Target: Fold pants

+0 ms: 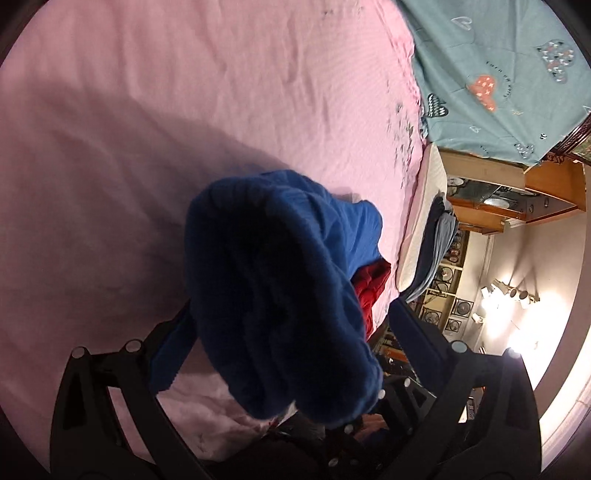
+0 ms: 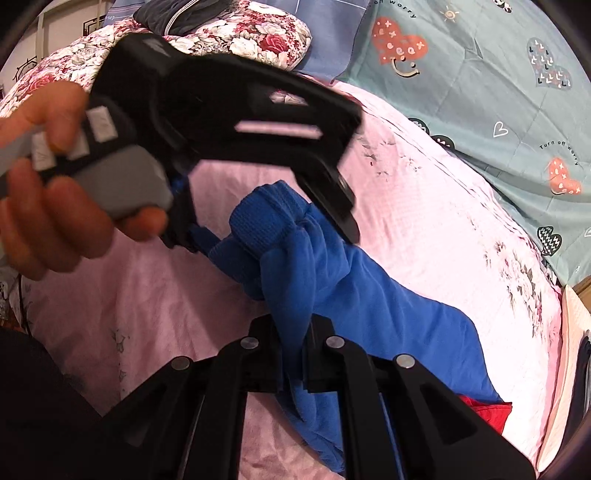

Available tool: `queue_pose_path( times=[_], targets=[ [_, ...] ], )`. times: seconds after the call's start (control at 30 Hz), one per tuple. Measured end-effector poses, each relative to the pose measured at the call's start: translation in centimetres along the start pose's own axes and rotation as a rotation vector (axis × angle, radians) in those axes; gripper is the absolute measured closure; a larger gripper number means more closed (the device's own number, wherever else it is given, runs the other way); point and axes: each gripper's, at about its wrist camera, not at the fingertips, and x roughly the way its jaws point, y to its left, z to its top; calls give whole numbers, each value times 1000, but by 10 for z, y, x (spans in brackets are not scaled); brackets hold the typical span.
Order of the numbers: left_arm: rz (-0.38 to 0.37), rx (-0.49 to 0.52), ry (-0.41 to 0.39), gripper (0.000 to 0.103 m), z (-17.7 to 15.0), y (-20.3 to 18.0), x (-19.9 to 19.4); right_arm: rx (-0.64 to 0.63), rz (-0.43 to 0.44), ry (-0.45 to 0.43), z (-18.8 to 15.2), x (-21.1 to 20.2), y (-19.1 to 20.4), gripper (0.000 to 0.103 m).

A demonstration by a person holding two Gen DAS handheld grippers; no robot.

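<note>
The blue pants (image 2: 351, 295) hang bunched above the pink bed sheet (image 2: 424, 229), their ribbed waistband (image 2: 258, 221) uppermost. My right gripper (image 2: 291, 332) is shut on a fold of the pants just below the waistband. My left gripper (image 2: 266, 221), held in a hand, appears in the right wrist view above the waistband. In the left wrist view the pants (image 1: 273, 295) drape over and between its fingers (image 1: 170, 362), which stand wide apart; whether they pinch any fabric is hidden.
A red garment (image 2: 487, 413) lies under the pants near the bed's edge. A teal heart-print quilt (image 2: 480, 92) and a floral quilt (image 2: 258, 33) lie at the far side. A wooden cabinet (image 1: 517, 192) stands beyond the bed.
</note>
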Motion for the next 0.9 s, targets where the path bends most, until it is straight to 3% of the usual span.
queue_pose_path(
  times=[0.03,0.1,0.17,0.2,0.27,0.33,0.47,0.7,0.9],
  targets=[
    [-3,-4,1,5,1,0,3,-3,-1,-1,0,0,0,97],
    [6,-4,3,16,1,1,8,-10,-4,-1,-2,-1,1,97],
    [-5,-7,19,45,2,4,12,-15,2,11,-4,0,1,94],
    [-14,-10,19,51,2,6,11,-17,-1,18,-4,1,1,91],
    [13,-2,14,58,4,6,8,-32,-65,16,-5,-1,3,50],
    [0,-13,22,59,5,6,8,-50,-130,-40,-6,-11,6,46],
    [-3,-59,51,61,9,4,7,-126,-177,-94,-3,-17,19,46],
    [-46,-130,99,62,20,-9,8,-254,-264,-103,5,3,37,46],
    [-71,-159,133,62,21,-14,10,-349,-397,-96,3,16,46,46]
  ],
)
